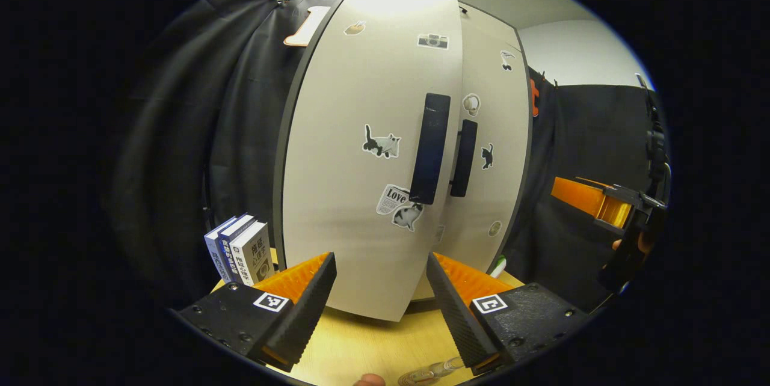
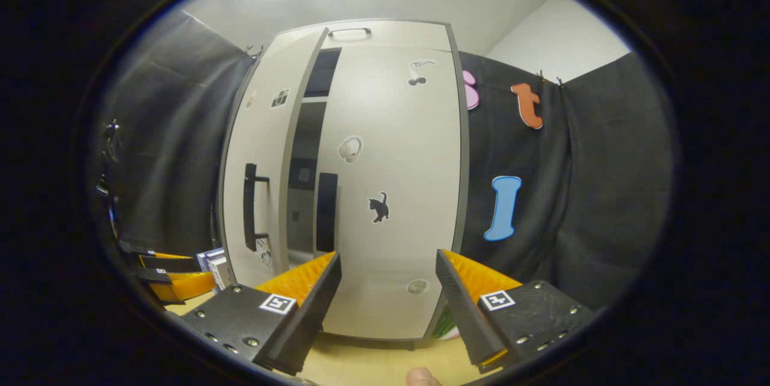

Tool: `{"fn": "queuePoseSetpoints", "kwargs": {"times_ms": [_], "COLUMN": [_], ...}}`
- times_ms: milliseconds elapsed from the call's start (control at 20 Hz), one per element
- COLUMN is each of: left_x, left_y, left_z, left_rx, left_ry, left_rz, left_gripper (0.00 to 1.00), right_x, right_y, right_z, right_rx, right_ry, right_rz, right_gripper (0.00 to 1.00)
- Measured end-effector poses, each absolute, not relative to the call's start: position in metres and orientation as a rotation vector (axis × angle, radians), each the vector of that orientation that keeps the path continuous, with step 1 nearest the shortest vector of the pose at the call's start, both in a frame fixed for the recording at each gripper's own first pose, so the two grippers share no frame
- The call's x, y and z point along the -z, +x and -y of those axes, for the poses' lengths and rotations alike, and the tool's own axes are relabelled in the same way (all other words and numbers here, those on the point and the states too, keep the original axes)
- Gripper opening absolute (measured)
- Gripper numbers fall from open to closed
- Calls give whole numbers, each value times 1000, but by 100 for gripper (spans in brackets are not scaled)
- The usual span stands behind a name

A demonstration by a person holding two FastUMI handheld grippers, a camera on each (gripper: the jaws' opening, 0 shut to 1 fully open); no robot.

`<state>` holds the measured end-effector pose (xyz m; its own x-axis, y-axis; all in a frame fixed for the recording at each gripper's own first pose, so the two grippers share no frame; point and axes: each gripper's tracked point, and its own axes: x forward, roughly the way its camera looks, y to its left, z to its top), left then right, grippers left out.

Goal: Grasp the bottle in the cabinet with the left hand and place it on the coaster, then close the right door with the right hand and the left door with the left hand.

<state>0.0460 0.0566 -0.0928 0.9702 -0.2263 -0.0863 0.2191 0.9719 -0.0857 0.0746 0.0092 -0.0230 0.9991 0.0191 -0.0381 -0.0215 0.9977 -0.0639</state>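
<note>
Two flat, pale doors front the cabinet [image 2: 385, 31], a tall box with a thin dark edge standing on a smooth, light wooden table [image 1: 361, 344]. In the right gripper view the right door [image 2: 391, 193] lies flush with the cabinet, while the left door [image 2: 258, 181] stands slightly ajar, so a narrow dark gap with shelves shows between the two. Each door carries one long, dark, bar-shaped handle; the left handle [image 1: 430, 148] and the right handle [image 1: 464, 157] sit just beside each other in the left gripper view. Small stickers dot both doors, among them three cat shapes and one camera. Three upright books [image 1: 237, 248] stand on the table left of the cabinet. At the lower edge of the left gripper view, in front of the cabinet, a clear, rounded object [image 1: 430, 371] lies on the table; I cannot tell whether it is the bottle, and it is too cropped to tell what it rests on. The left gripper [image 1: 380, 302] hangs before the left door with its ribbed, wedge-shaped fingers spread wide and holding nothing. The right gripper [image 2: 388, 308] faces the right door, likewise spread and bare.
</note>
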Motion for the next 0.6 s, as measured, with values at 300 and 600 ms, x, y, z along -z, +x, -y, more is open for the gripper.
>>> {"fn": "queuePoseSetpoints", "kwargs": {"times_ms": [300, 600], "left_x": [91, 89], "left_y": [47, 49], "left_z": [-56, -54], "left_rx": [222, 221], "left_ry": [-69, -62], "left_rz": [-96, -94], "left_gripper": [95, 95], "right_x": [25, 30], "right_y": [76, 76], "right_z": [-8, -4], "right_rx": [-20, -17], "right_ry": [-57, -53], "right_rz": [-42, -50], "right_gripper": [96, 96]}}
